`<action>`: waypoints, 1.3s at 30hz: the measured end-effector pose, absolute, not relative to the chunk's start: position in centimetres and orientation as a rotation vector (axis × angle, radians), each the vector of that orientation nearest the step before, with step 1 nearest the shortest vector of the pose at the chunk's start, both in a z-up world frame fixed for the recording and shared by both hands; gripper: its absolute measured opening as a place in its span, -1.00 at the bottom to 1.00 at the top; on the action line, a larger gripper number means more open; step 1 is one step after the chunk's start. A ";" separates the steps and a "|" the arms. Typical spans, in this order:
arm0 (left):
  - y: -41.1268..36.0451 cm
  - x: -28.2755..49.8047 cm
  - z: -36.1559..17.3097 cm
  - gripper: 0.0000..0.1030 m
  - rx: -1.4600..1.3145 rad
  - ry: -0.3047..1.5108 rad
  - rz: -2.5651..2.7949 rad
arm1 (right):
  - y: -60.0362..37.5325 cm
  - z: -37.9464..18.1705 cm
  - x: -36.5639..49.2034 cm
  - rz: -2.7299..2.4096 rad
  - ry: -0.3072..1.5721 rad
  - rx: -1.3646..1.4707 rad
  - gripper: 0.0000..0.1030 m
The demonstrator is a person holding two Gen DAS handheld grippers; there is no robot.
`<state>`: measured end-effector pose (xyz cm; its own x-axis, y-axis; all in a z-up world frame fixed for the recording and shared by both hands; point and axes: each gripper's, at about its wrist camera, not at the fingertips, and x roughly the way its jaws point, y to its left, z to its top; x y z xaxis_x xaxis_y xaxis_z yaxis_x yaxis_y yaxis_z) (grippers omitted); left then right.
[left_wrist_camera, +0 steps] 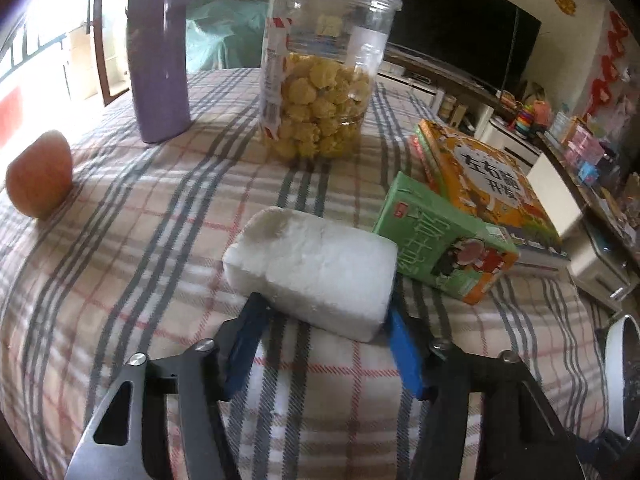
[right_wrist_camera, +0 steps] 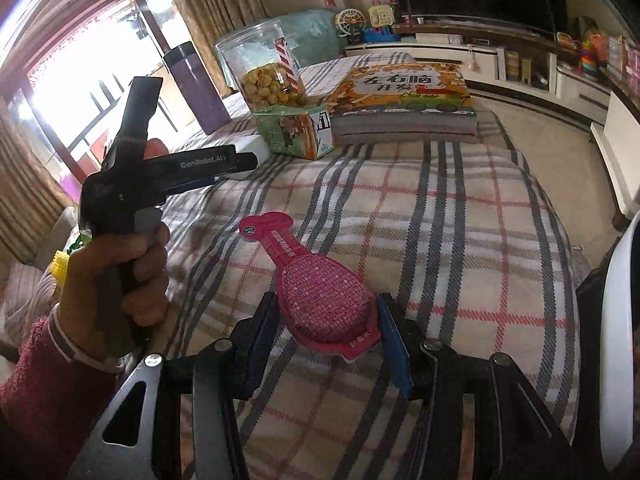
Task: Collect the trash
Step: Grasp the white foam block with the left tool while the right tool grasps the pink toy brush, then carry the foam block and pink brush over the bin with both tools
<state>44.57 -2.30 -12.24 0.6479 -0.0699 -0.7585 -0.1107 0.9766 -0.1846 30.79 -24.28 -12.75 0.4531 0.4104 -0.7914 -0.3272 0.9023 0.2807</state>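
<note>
While the left gripper [left_wrist_camera: 320,316] sets its blue pads [left_wrist_camera: 404,348] against both ends of a white foam block [left_wrist_camera: 316,270], half-closed around it and grasping it where it lies on the plaid tablecloth [left_wrist_camera: 132,240], the right gripper [right_wrist_camera: 324,320] clamps the wide end of a pink spoon-shaped blister pack [right_wrist_camera: 320,292], whose narrow neck points away across the same cloth.

Only the left wrist view shows the foam block whole, with a green drink carton [left_wrist_camera: 444,252] lying just beside its right end, an orange picture book [left_wrist_camera: 488,184] on a stack behind that, a clear jar of yellow snacks [left_wrist_camera: 320,76] further back, a purple tumbler [left_wrist_camera: 160,60] to the jar's left and an apple [left_wrist_camera: 40,174] near the table's left edge. A white bin rim [left_wrist_camera: 618,376] shows at the lower right.

Only the right wrist view shows the pink pack, and it alone shows the person: a hand [right_wrist_camera: 120,276] in a dark red sleeve [right_wrist_camera: 44,396] wraps the left gripper's handle, and that tool reaches forward and downward toward the foam block, of which only a white corner is visible past its jaws. Carton, book stack, jar and tumbler stand beyond, with the white bin rim at the right edge.
</note>
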 end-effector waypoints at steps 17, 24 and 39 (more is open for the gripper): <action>-1.2 28.2 -9.7 -0.58 -0.130 0.915 -0.332 | -26.2 -11.8 26.5 0.376 0.974 0.092 -0.02; -0.4 25.7 -10.5 -0.16 -0.134 0.963 -0.290 | -25.3 -12.4 25.6 0.400 0.991 0.044 0.07; -4.9 27.0 -11.4 0.13 -0.158 0.913 -0.070 | -23.8 -12.8 26.1 0.461 0.993 -0.129 -0.03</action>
